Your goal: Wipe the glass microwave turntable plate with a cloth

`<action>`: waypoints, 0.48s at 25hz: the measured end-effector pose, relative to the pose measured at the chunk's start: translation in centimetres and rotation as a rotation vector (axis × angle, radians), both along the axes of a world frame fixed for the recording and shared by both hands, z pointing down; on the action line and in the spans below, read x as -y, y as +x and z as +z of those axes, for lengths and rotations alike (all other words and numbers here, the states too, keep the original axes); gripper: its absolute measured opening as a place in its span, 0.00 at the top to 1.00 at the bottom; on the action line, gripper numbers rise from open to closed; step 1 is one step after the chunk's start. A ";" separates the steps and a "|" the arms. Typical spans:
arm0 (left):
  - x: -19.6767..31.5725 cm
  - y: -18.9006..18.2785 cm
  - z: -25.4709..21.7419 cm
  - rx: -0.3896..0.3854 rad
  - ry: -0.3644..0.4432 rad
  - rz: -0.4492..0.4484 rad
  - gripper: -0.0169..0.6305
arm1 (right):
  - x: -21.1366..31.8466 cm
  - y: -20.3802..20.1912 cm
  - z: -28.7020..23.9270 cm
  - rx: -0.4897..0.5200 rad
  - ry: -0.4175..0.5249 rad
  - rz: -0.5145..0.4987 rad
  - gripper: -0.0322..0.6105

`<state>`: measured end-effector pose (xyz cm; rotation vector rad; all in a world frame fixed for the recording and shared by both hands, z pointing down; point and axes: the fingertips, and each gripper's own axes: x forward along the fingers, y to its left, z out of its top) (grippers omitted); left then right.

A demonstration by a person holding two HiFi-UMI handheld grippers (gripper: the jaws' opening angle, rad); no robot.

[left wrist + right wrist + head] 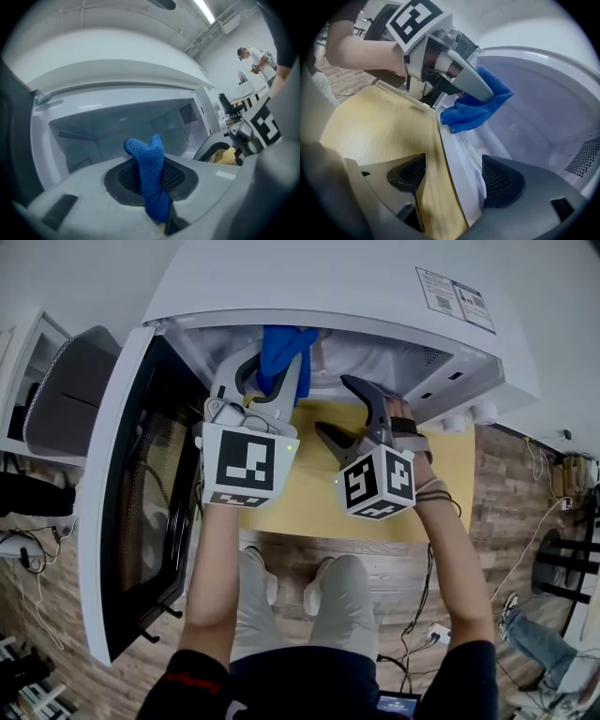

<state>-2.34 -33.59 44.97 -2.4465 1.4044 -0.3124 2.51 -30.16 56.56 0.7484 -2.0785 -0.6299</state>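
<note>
White open microwave oven [356, 296], door [141, 493] swung left, on yellow wooden counter [305, 493] (head view alone). Right hand-held gripper [450, 176] released, oven's front lip between its jaws. Left hand-held gripper [152, 183] clenched on blue terry cloth [149, 154] at cavity mouth.

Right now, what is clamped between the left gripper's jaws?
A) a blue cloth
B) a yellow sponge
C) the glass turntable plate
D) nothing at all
A: in the left gripper view, the left gripper is shut on the blue cloth, which sticks up from between its jaws in front of the open microwave.
</note>
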 end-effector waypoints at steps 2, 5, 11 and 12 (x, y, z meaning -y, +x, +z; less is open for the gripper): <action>0.5 0.6 -0.1 0.028 0.005 0.010 0.88 | 0.0 0.0 0.0 -0.001 0.001 -0.003 0.44; 1.1 1.5 -0.3 0.044 0.002 0.033 0.88 | 0.0 0.0 0.0 -0.006 -0.003 -0.005 0.44; 2.2 3.0 -1.1 0.029 0.005 0.073 0.88 | -0.1 0.0 0.0 -0.010 -0.003 -0.008 0.44; 2.3 3.5 -1.1 0.034 0.001 0.087 0.88 | -0.1 0.0 0.0 -0.010 -0.004 -0.008 0.44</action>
